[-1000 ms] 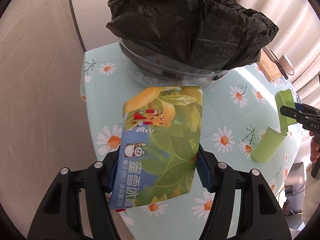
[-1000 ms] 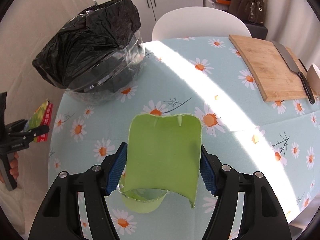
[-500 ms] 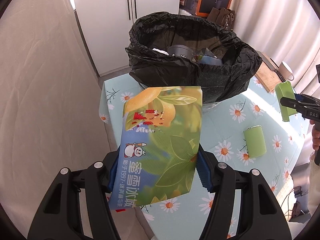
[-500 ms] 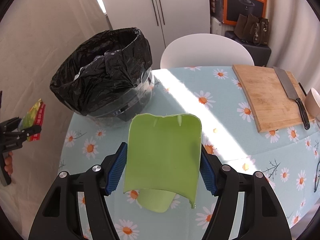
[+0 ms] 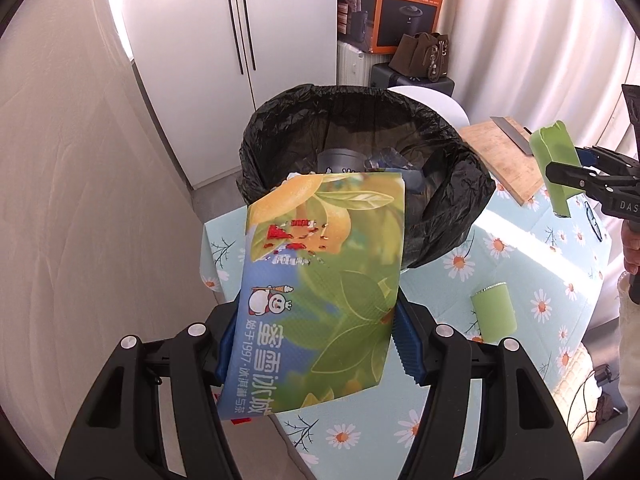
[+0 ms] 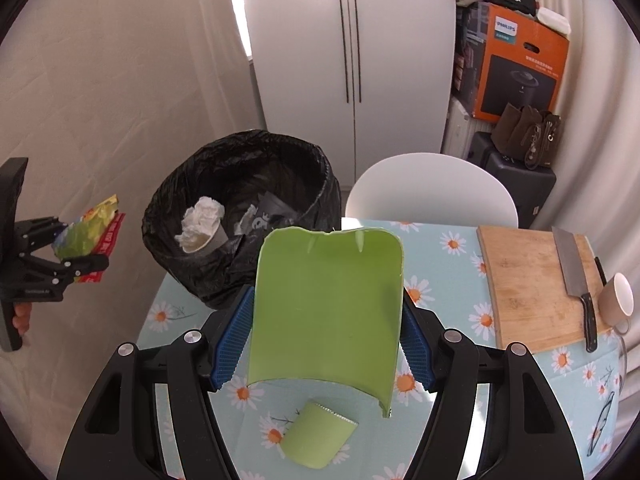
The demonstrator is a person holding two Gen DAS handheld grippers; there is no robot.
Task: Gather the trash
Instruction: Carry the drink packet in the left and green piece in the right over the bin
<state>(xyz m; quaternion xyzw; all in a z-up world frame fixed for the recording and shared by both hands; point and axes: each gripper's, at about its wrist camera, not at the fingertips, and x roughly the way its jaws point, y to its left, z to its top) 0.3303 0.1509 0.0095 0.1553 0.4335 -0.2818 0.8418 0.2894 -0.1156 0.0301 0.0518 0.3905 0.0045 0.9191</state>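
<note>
Your left gripper (image 5: 316, 344) is closed on a printed drink-carton sheet (image 5: 320, 288) with lemons, leaves and a small snowman figure; both blue pads press its side edges, and it stands up from the jaws toward 12 o'clock. In the left wrist view, the top edge of the sheet overlaps the near rim of the trash bin (image 5: 360, 168), which is lined with a black bag and sits at 12 o'clock on the table. Inside the bin you can see a grey cup and some clear plastic.

Your right gripper (image 6: 326, 336) is closed on a curved green plastic piece (image 6: 328, 312); the pads touch its two long sides, and its notched edge points to 12 o'clock. In the right wrist view the bin (image 6: 240, 216) is at 11 o'clock, with crumpled white paper in a cup inside. A second green piece (image 6: 316, 436) lies flat on the daisy tablecloth (image 6: 448, 264), below the held one at 6 o'clock and apart from it.

At 3 o'clock in this view a wooden cutting board (image 6: 532, 288) lies on the table with a cleaver (image 6: 572, 268) on it, and a beige mug (image 6: 616, 300) is just beside the board's right edge. A white chair (image 6: 432, 192) stands behind the table.
</note>
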